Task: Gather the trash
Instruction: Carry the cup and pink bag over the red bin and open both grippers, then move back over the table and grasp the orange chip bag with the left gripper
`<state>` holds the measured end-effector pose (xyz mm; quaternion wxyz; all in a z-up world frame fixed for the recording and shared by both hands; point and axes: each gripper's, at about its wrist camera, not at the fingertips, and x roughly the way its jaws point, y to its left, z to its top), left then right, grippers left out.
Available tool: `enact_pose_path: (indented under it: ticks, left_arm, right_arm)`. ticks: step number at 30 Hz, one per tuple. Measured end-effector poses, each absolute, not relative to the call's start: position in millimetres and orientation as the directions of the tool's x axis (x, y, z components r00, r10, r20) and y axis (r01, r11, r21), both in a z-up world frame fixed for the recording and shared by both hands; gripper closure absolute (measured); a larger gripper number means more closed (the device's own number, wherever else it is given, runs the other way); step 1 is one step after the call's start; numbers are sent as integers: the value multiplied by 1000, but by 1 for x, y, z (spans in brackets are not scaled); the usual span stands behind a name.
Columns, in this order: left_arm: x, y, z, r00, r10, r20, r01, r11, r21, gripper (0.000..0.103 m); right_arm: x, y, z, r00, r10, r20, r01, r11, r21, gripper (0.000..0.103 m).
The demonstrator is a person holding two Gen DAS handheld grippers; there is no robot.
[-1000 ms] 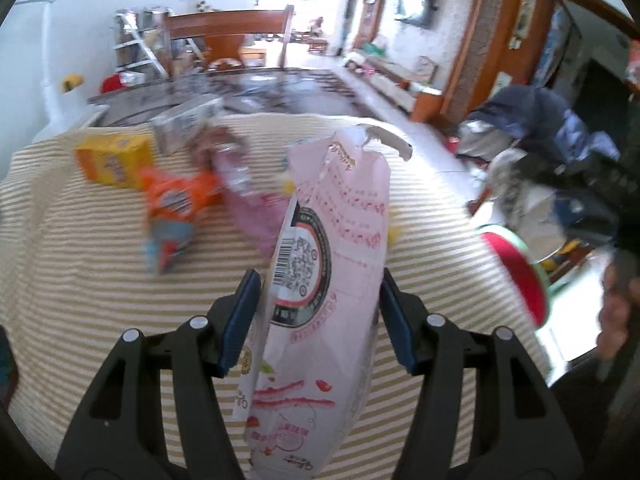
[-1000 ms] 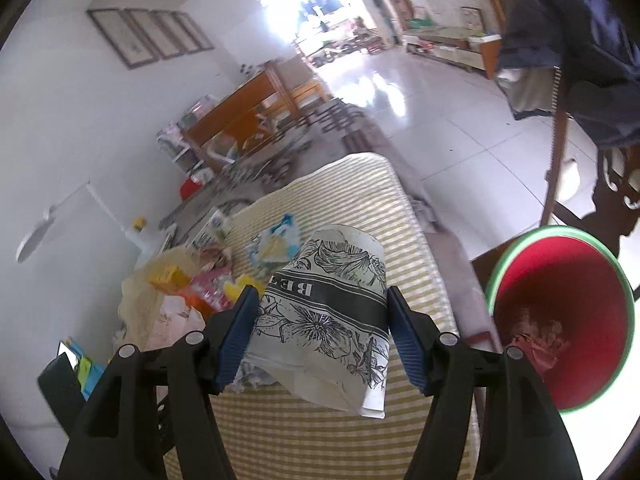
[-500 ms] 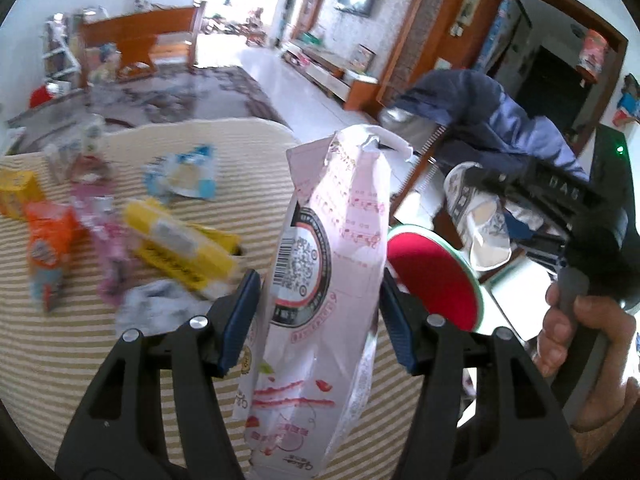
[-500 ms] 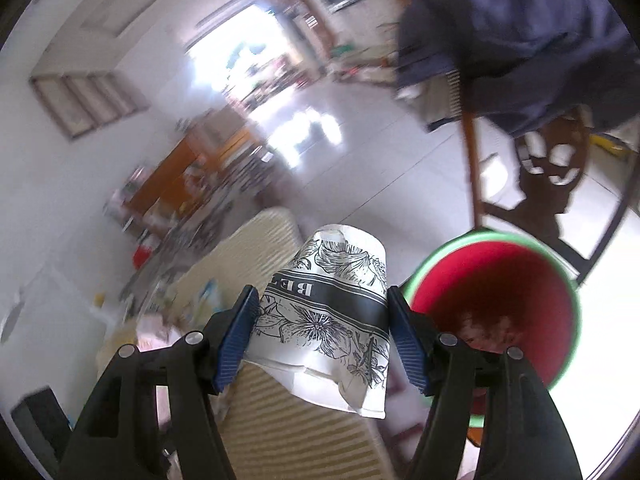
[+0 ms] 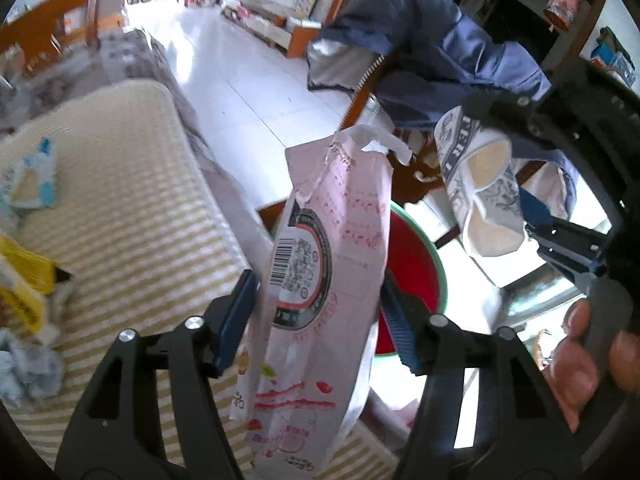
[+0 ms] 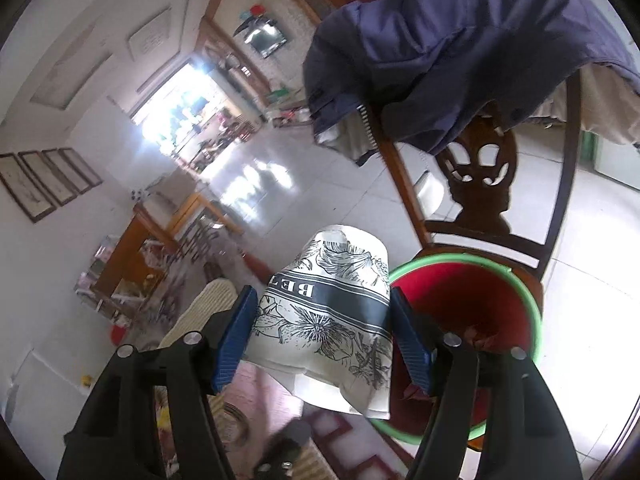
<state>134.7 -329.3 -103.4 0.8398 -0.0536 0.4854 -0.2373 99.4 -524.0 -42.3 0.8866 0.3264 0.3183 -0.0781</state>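
A white-tiled room with a striped table (image 5: 132,208) at one side. The left gripper (image 5: 316,316) has a pink snack bag (image 5: 324,264) upright between jaws that have just been opening; whether the pads still press cannot be told. The right gripper (image 6: 324,332) has a crushed floral paper cup (image 6: 328,320) between jaws also just widening. Both hang past the table's edge above the red bin (image 6: 472,308). Only the left view shows wrappers (image 5: 28,176) on the table and the person's hand (image 5: 588,360); only the right shows the chair (image 6: 480,184) behind the bin.
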Motion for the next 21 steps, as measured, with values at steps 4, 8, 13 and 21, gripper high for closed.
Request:
enact_pose_path:
  ticks: [4, 8, 13, 21]
  left_arm:
    - [133, -326, -107, 421, -465, -778, 324, 879, -350, 20]
    - [129, -311, -106, 440, -446, -780, 297, 892, -342, 20]
    - [120, -275, -92, 491, -461, -739, 237, 887, -396, 20]
    - [92, -133, -66, 715, -154, -682, -29, 968, -249, 20]
  right_arm:
    - [99, -529, -44, 785, 27, -620, 383, 764, 519, 18]
    - [100, -528, -44, 791, 43, -611, 372, 759, 534, 18]
    - [107, -514, -41, 788, 74, -611, 329, 789, 520, 16]
    - [116, -484, -42, 752, 133, -646, 270, 831, 487, 16]
